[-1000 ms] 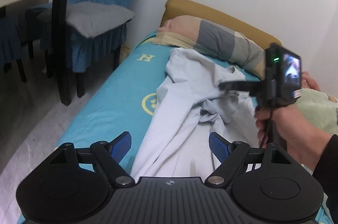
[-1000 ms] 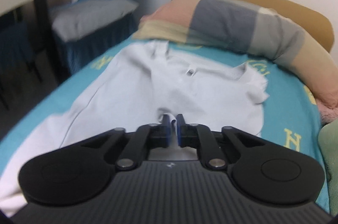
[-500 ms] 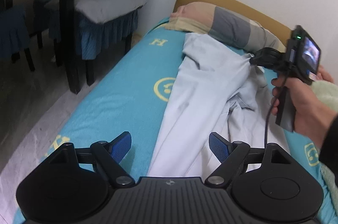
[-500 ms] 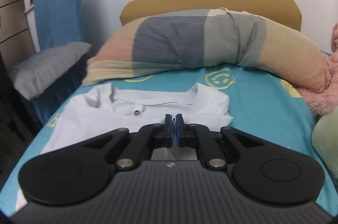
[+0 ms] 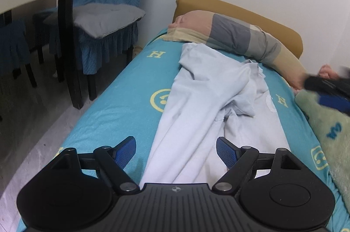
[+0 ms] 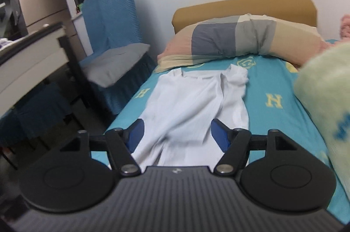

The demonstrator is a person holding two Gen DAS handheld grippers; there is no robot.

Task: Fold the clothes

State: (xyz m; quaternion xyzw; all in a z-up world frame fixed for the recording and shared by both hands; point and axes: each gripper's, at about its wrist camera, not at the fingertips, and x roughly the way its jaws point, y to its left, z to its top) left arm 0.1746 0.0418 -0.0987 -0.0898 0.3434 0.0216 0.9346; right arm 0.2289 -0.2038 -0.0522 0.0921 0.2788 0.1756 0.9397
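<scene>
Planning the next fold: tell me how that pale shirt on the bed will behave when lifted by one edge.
The shirt will probably flop and drape, since it already lies in soft creases. It looks thin and likely light. Its folded-over side may slide open if tugged. Both the left gripper and right gripper stand open, gripping nothing.

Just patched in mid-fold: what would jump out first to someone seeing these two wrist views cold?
The pale white shirt stands out first, lying lengthwise down the turquoise bedsheet with one side folded in, its collar toward the patchwork pillow at the headboard. Both the left gripper and right gripper stand open above its lower half, holding nothing; the right's jaws have just been opening. A blue-covered chair stands left of the bed.
</scene>
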